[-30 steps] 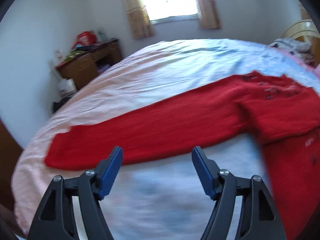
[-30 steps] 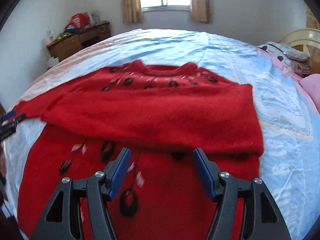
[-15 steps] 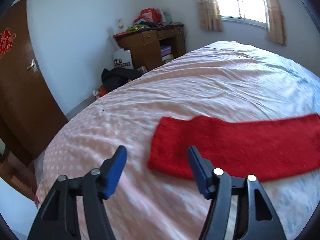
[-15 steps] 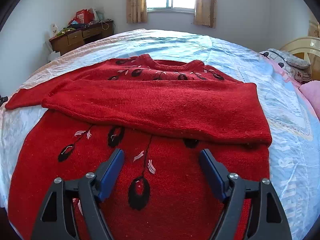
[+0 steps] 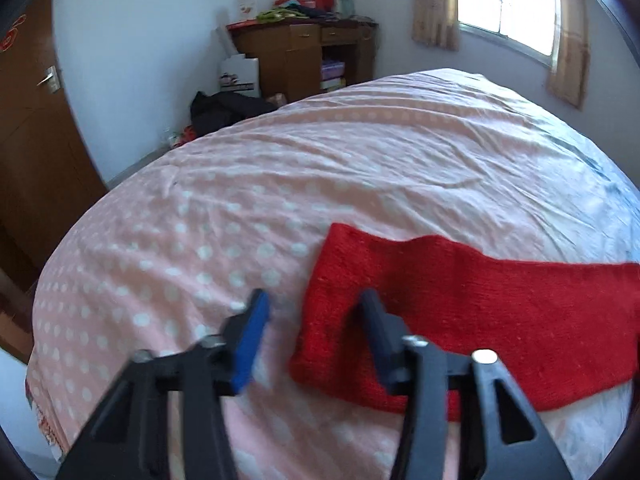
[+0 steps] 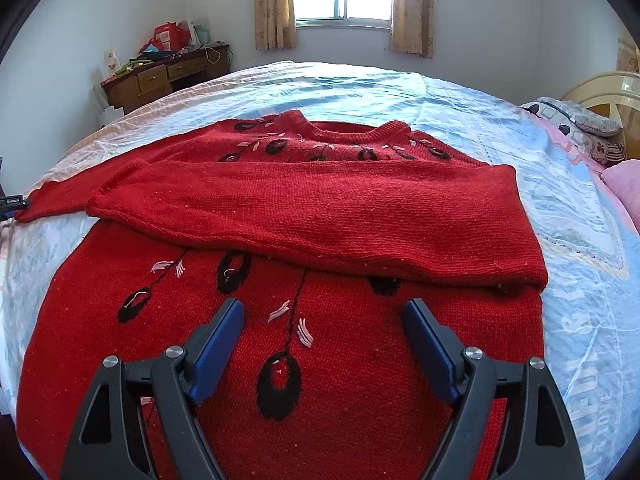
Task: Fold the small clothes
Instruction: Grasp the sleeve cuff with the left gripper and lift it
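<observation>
Since the task is folding, entries run from the left of the bed point(image 5: 280, 184) to its right.

1. Left hand-held gripper point(image 5: 313, 299). Angled down over the pink dotted cover at the sleeve end. Jaws drawn in but with a gap showing between them, the left finger blurred. The cuff's left edge lies in that gap; no pinch on it shows. Placed there, by my reading, to take the cuff and carry it across.

2. Sleeve point(image 5: 480, 304). Red knit, flat, stretched out to the left, well clear of the body. Likely the next part to fold in.

3. Sweater point(image 6: 360, 360). Red with black and pink motifs, front up, neck far, hem near, on the blue part of the cover. Spread flat so the folds land square.

4. Folded sleeve point(image 6: 320, 216). Laid across the chest from the right shoulder, its cuff reaching the left side of the body. This half looks done.

5. Right hand-held gripper point(image 6: 324, 306). Over the near, lower body, jaws wide and opening, holding nothing; knit shows below and between them, untouched. Probably waiting clear while the left side works.
</observation>
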`<state>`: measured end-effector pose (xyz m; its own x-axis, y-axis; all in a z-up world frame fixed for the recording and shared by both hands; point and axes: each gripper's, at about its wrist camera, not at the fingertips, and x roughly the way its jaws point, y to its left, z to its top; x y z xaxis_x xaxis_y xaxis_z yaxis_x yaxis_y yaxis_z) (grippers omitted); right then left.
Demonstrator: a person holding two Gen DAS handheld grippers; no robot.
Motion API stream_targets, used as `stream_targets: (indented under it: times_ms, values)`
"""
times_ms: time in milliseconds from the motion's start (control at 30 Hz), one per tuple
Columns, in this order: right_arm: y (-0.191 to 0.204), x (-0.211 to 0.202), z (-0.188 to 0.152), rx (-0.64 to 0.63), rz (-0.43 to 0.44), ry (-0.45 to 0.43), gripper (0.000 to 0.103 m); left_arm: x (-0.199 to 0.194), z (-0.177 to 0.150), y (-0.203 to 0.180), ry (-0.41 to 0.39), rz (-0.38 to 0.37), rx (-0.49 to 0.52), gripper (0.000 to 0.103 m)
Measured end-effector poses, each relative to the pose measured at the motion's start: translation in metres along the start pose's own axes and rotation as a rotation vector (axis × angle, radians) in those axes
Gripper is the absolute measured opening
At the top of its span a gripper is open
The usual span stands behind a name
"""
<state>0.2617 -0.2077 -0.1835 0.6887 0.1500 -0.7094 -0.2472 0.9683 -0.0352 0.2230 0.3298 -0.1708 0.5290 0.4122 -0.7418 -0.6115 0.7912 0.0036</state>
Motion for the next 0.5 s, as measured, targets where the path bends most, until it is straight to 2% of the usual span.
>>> stream_targets:
  times_ms: [100, 300, 500]
  values:
    - [0.0, 0.0, 0.0, 0.001, 0.0, 0.0, 0.083, -0.006, 0.001, -0.006, -0.004, -0.013, 0.043, 0.009]
    - [0.0, 0.0, 0.0, 0.0, -0.001, 0.0, 0.083, -0.033, 0.012, -0.004, -0.032, -0.069, 0.004, 0.008]
    - [0.0, 0.0, 0.0, 0.0, 0.0, -0.001, 0.083, -0.082, 0.032, -0.016, -0.084, -0.194, -0.004, 0.008]
